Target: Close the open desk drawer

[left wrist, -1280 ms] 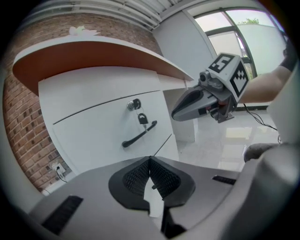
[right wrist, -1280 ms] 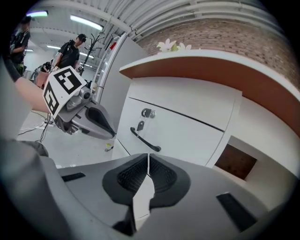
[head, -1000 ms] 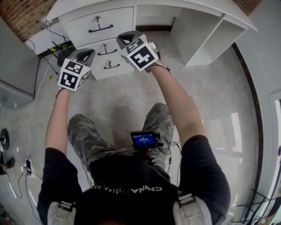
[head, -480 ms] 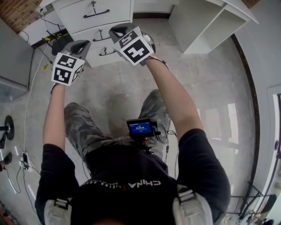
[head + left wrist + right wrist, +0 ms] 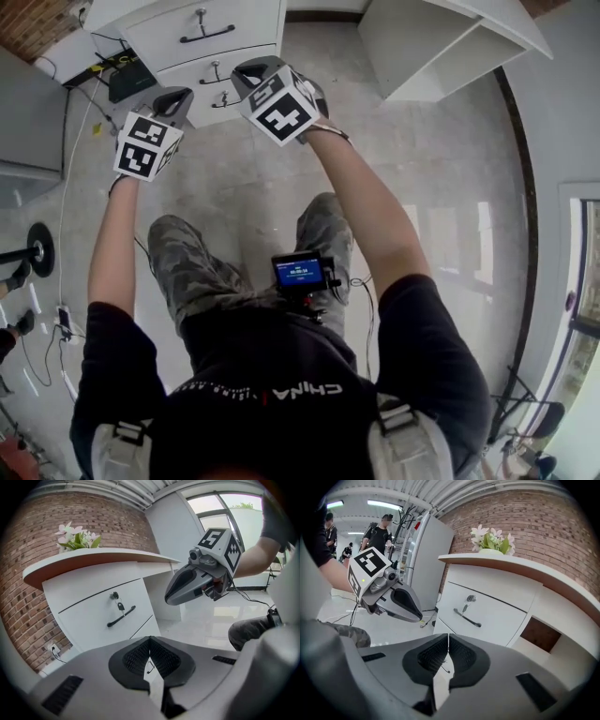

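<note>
Left tool [image 5: 174, 97], right tool [image 5: 251, 73]: jaws fully together, nothing held. Both hover side by side near desk drawers [image 5: 208, 37], far left. Which drawer stands open: cannot tell.

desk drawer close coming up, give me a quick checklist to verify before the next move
1. Left claw empty: ok, jaws together, nothing between.
2. Right claw empty: ok, jaws together, nothing between.
3. Which drawer is open: cannot tell. The top drawer looks flush, and the lower drawers are partly hidden by the claws.
4. Claw on a drawer front: not ok, neither gripper view shows contact.
5. Key in the top lock out of the way: ok, apart from both claws.
</note>
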`<state>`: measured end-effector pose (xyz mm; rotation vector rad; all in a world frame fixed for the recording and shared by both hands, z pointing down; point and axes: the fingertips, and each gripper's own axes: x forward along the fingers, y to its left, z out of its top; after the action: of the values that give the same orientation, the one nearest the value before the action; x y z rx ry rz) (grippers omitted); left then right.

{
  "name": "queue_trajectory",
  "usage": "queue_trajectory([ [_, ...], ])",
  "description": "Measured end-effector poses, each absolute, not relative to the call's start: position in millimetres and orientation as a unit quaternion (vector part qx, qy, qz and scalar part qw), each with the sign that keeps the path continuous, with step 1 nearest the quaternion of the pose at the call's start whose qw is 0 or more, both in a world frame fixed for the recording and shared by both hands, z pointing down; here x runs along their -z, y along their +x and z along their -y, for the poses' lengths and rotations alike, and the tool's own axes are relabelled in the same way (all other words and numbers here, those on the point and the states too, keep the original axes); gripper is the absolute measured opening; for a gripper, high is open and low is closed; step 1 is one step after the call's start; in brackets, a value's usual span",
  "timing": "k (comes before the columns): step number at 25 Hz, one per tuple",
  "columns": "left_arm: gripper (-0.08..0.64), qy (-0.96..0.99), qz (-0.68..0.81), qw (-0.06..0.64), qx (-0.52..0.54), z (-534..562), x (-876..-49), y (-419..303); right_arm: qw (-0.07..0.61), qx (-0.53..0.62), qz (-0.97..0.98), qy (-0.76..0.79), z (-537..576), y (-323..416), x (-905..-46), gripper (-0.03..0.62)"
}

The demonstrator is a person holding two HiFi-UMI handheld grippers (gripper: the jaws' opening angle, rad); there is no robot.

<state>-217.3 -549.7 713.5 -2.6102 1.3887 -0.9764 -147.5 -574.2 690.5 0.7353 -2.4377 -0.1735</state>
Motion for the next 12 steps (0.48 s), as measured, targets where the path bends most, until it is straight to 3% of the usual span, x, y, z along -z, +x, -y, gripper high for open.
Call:
queue_trajectory([
  [12, 0.012, -0.839, -0.422, -0.052, 0.338, 518, -446, -223, 0.350, -0.006, 0.900, 0.260, 546, -122, -446, 0.017],
])
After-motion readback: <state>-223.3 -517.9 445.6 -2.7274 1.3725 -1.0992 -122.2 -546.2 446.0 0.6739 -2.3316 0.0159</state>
